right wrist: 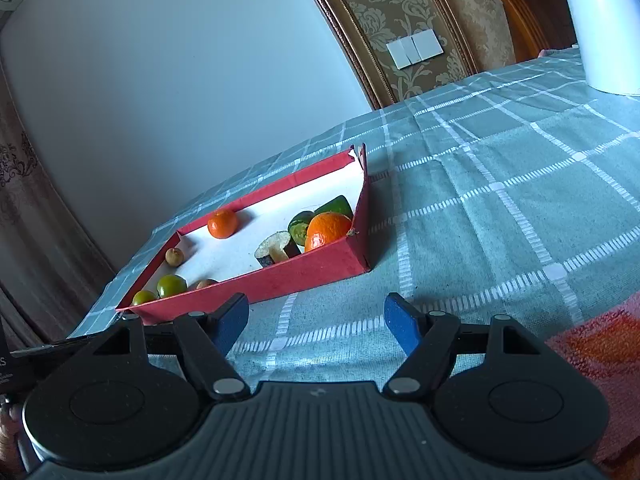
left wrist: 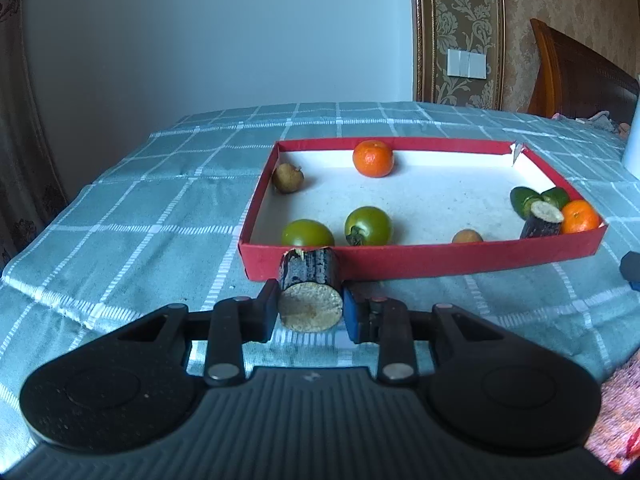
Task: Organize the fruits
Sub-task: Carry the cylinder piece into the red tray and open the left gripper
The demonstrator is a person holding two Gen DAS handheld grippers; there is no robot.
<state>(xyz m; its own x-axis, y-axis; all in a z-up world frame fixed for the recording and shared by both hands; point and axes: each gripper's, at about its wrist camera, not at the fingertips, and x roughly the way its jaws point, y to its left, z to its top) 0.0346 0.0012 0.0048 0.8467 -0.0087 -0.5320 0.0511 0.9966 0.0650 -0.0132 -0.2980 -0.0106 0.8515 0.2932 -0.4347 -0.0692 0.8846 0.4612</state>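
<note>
My left gripper is shut on a short sugarcane piece with dark bark and a pale cut end, just in front of the near wall of the red tray. In the tray lie two mandarins, two green tomatoes, two small brown fruits, green cucumber pieces and another sugarcane piece. My right gripper stands open over the checked cloth, with nothing between its fingers, near the red tray.
A teal checked cloth covers the table. A white object stands at the far right. A red patterned fabric lies at the near right edge. The right gripper's tip shows right of the tray.
</note>
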